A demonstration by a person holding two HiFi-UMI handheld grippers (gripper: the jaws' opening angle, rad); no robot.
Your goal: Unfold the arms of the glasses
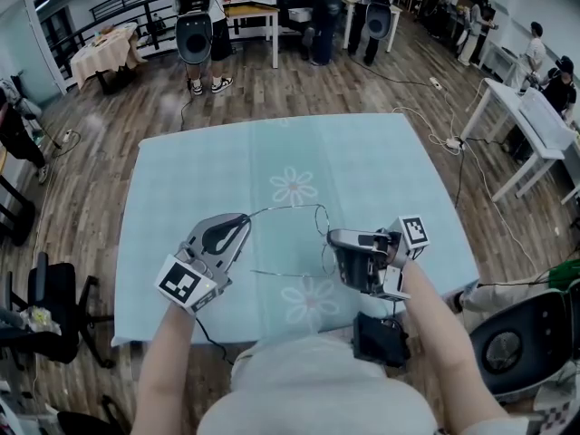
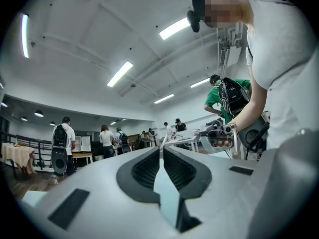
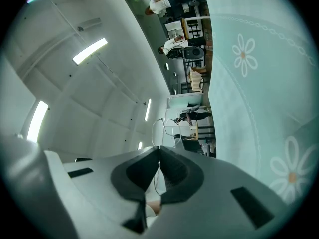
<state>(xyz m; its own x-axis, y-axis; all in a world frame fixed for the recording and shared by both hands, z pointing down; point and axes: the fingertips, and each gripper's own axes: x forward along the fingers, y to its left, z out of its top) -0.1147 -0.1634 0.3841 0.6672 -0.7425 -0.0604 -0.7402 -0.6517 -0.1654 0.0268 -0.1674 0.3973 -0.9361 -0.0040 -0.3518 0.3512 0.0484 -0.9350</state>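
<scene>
Above the worktop (image 1: 362, 161), the left hand-held gripper (image 1: 240, 227) and right hand-held gripper (image 1: 333, 239) each clamp narrow jaws on the thin wire glasses (image 1: 288, 207) spanning between them

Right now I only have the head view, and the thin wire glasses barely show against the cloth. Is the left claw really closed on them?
Observer: Yes. The left gripper view shows the left claw shut, pads together, a thin wire of the glasses leaving its tips.
Operator: And the right one?
Observer: The right gripper view shows the right claw shut too, wire running between its pads, a rim loop just past the tips.
</scene>
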